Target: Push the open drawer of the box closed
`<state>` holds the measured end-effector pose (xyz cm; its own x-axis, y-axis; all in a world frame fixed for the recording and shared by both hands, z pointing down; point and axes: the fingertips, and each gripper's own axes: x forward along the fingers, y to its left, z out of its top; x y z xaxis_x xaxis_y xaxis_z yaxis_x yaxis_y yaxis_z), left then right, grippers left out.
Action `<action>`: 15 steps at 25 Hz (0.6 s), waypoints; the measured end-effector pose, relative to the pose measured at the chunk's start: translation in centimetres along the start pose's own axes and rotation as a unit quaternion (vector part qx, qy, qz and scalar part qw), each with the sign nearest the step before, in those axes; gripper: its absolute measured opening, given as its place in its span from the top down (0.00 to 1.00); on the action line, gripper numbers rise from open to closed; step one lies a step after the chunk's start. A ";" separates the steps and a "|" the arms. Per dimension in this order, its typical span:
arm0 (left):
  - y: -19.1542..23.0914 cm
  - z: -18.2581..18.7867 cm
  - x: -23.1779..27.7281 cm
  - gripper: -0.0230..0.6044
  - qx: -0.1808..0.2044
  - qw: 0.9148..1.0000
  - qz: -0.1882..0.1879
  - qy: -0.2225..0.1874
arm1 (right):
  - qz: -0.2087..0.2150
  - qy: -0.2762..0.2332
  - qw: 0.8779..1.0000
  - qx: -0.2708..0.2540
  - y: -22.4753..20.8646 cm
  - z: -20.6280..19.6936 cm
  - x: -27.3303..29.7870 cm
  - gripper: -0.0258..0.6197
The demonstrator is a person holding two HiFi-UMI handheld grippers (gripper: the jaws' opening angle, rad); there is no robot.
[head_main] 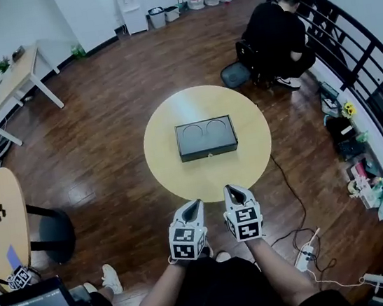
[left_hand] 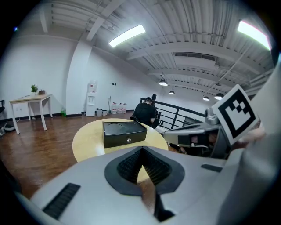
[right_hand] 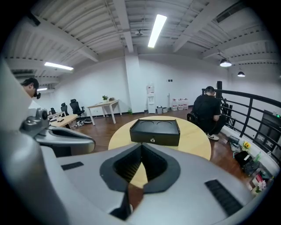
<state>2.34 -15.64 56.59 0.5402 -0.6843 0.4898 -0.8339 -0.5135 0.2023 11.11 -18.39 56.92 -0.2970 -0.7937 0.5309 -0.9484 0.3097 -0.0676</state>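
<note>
While the left gripper (head_main: 192, 205) and right gripper (head_main: 234, 191) hover short of the surface (head_main: 173, 172), jaws closed and empty, the approach seems pending: next, reach the box (head_main: 206, 134) at its near drawer front (head_main: 209, 151).

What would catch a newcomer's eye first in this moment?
A black box with a small knob on its near face sits alone in the middle of a round yellow table. The left gripper and right gripper hang side by side short of the table's near edge, jaws together and empty. Beyond the table, a person in black sits by the railing.
</note>
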 end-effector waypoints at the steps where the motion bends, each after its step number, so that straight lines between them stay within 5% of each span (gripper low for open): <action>1: -0.8 -0.1 -0.2 0.97 0.002 1.000 -0.002 -0.002 | -0.001 0.004 1.000 0.004 -0.2 -0.8 -1.0 0.95; 15: -8.2 -4.1 -7.5 0.97 0.025 0.999 0.036 -0.014 | 0.021 0.020 0.999 0.025 0.3 -8.7 -11.8 0.95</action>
<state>4.67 -4.20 54.70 0.4828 -0.7346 0.4768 -0.8642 -0.4877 0.1238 15.25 -4.39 57.98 -0.3335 -0.7582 0.5603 -0.9396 0.3155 -0.1324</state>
